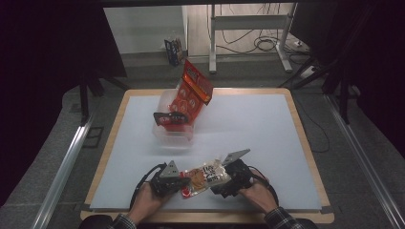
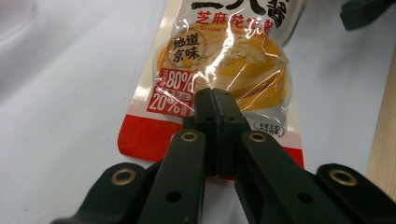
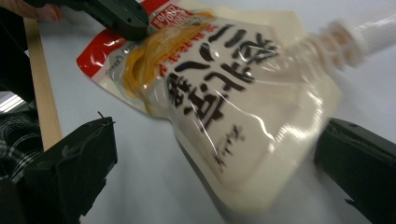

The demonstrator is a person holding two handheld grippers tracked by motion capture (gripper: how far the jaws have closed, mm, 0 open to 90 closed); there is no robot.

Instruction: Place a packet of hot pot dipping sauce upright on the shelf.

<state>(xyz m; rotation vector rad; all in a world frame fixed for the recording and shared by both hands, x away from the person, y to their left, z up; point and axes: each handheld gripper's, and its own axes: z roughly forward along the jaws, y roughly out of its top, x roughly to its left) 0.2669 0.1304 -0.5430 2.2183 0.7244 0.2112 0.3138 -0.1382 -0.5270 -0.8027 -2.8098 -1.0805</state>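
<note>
A cream-and-red sauce pouch (image 1: pixel 206 175) with black lettering and a white screw spout lies near the table's front edge between my two grippers. My left gripper (image 1: pixel 184 183) is shut on its red bottom end. In the left gripper view the two jaws (image 2: pixel 212 98) meet on the printed film of the pouch (image 2: pixel 224 51). My right gripper (image 1: pixel 221 182) stands open at the spout end. In the right gripper view its jaws (image 3: pixel 212 168) sit wide on either side of the pouch (image 3: pixel 224 93), not touching it. There the left gripper (image 3: pixel 126 21) shows at the top, pinching the red end.
A clear plastic tub (image 1: pixel 174 136) stands at the back left of the white mat (image 1: pixel 258 129), with red snack bags (image 1: pixel 193 93) leaning out of it. The wooden table edge (image 1: pixel 205 217) runs just below my hands. A metal stand and cables are on the floor beyond.
</note>
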